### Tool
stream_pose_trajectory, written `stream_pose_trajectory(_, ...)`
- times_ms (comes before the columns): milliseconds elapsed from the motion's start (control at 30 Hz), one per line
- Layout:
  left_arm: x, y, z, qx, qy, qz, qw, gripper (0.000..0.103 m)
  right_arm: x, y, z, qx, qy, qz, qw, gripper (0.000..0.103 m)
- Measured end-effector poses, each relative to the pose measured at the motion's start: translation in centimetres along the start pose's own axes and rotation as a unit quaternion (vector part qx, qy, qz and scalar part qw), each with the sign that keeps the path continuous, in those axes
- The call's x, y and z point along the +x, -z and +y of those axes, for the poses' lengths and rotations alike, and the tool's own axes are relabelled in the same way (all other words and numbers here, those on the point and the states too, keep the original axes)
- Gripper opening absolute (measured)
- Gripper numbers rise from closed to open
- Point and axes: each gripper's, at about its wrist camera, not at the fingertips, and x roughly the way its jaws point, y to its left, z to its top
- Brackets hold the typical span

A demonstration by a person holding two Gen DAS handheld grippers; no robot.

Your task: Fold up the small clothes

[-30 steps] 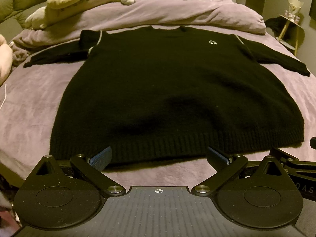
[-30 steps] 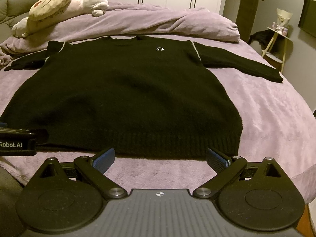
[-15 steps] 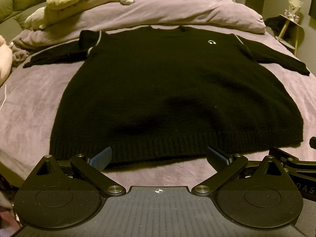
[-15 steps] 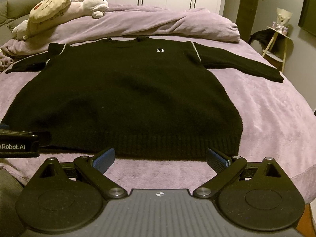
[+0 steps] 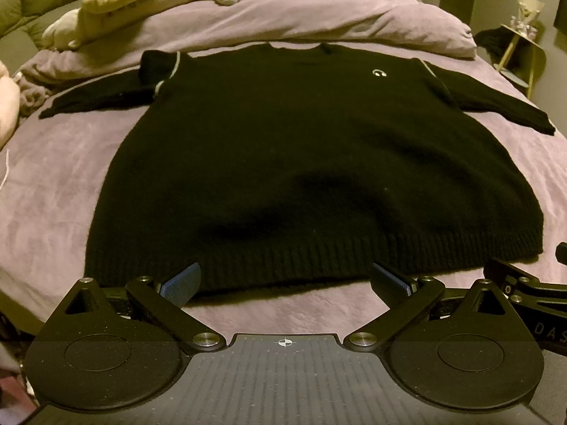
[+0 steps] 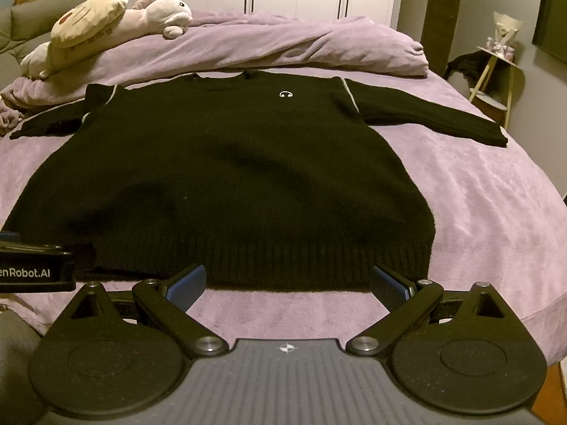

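A black knit sweater (image 5: 301, 163) lies flat and face up on the purple bed, both sleeves spread out, a small white logo on the chest; it also shows in the right wrist view (image 6: 230, 184). My left gripper (image 5: 285, 281) is open and empty, its blue pads just in front of the ribbed hem, left of its middle. My right gripper (image 6: 288, 279) is open and empty in front of the hem's right part. Each gripper shows at the edge of the other's view.
The purple bedspread (image 6: 489, 212) covers the bed. A rolled purple duvet (image 6: 283, 46) and plush toys (image 6: 88, 32) lie at the head. A small side table (image 6: 496, 71) stands at the right. White wardrobe doors are behind.
The right wrist view has risen and tilted slightly, so the sweater sits lower in the frame. The left gripper has barely moved. Both stay open.
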Motion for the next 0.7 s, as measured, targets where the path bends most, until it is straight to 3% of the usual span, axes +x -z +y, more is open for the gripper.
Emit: stream_pose_trajectory(700, 0.2, -0.1, 0.2, 0.002, 0.0, 0.002, 1.0, 0.103, -1.0, 0.2, 0.3, -0.003, -0.019, -0.038, 0.999, 0.099)
